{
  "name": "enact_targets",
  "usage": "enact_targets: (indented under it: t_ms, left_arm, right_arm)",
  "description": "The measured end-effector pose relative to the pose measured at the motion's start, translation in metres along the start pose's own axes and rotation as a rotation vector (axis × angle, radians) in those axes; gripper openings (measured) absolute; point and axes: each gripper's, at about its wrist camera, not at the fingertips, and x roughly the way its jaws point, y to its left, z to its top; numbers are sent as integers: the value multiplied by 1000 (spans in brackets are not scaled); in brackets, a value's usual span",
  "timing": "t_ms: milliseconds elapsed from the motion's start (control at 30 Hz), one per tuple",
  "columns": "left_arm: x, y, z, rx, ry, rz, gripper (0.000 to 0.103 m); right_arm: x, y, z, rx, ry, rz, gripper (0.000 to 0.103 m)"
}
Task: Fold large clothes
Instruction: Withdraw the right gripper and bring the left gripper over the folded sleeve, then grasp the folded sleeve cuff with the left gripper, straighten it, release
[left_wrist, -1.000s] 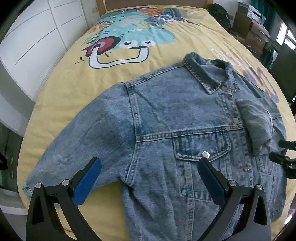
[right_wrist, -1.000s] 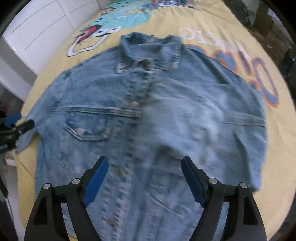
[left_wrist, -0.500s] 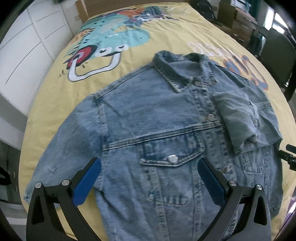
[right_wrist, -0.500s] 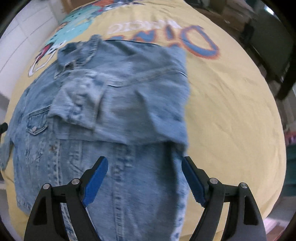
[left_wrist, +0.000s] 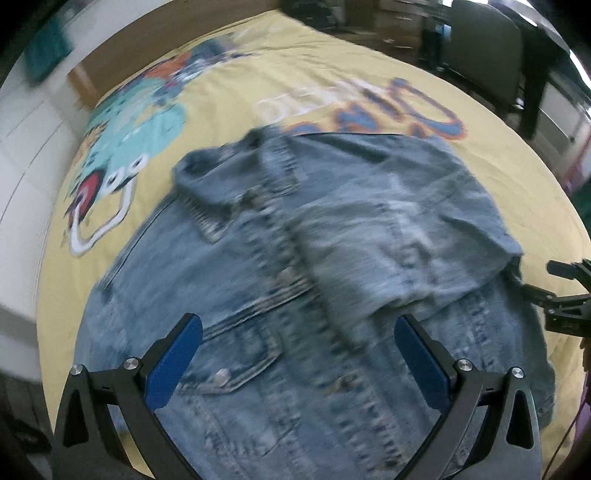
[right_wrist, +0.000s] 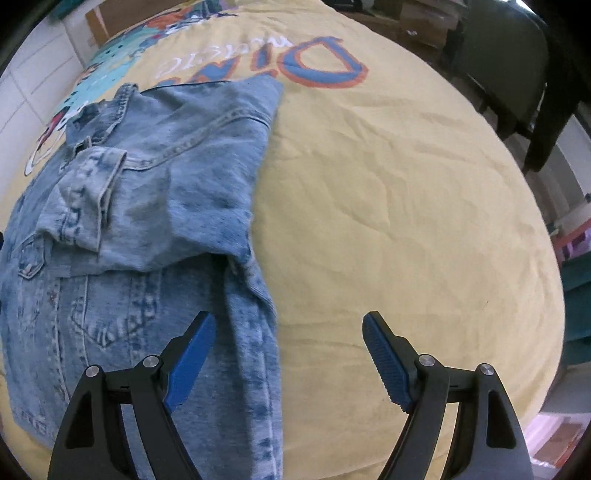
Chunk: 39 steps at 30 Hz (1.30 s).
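A blue denim jacket (left_wrist: 288, 280) lies front up on the yellow bedspread (left_wrist: 229, 92), collar toward the headboard. Its right sleeve (right_wrist: 155, 192) is folded across the chest, cuff (right_wrist: 88, 195) near the button line. My left gripper (left_wrist: 299, 354) is open and empty above the jacket's lower front, near the chest pocket. My right gripper (right_wrist: 288, 354) is open and empty over the jacket's right side edge and the bare bedspread (right_wrist: 388, 184). The right gripper also shows at the right edge of the left wrist view (left_wrist: 565, 295). The left wrist view is blurred.
The bedspread has a cartoon print (left_wrist: 122, 170) and large lettering (right_wrist: 295, 59) near the headboard. A dark chair (right_wrist: 517, 74) stands beside the bed on the right. White cabinets (left_wrist: 26, 155) line the left side.
Both grippers have swung to the right. The left view now centres on the folded sleeve. The right view now takes in the jacket's right edge and bare bedspread.
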Motion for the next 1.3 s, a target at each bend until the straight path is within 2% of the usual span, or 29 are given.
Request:
enact_targets:
  t_ms: [133,267,433,567,667,700,767,833,900,1033,1100,1233,1300]
  left_arm:
    - [16,-28,7,94,8,11,102]
    - [40,-48,5,190,56,57,102]
    - [64,-48,-3,224,102,99,102]
    - [81,-44,0,245,87,147,102]
    - [92,-43,2,247,107,130,102]
    - [96,-43,2,249,104,134,99]
    - [99,-41,4,247,99,121,83]
    - [98,-36,7,207,101,69,54]
    - [96,-26,13,139,101,39,45]
    - [91,-2,20,52,96,-22,33]
    - [85,16,22,-20,84,-60,23]
    - [74,50,18,-141,51,-79,20]
    - [75,67,13,-207,62,-104,20]
  right_arm:
    - [3,-6,-5,16,2,24,83]
    - [7,-6,-5,18,6,46,83]
    - [13,-3,-4,16,16,69,83]
    - [17,0,-2,17,24,73,83]
    - [19,1,0,11,31,71,83]
    - [20,2,1,9,32,70,83]
    - [22,5,5,2,34,67,83]
    - [24,9,10,-11,36,57,83]
    - [28,14,17,-25,37,45,83]
    - [34,19,34,-26,23,37,83]
    - [35,22,42,-23,18,37,83]
    - [37,24,56,-9,-1,43,83]
    - [41,24,60,11,9,44,83]
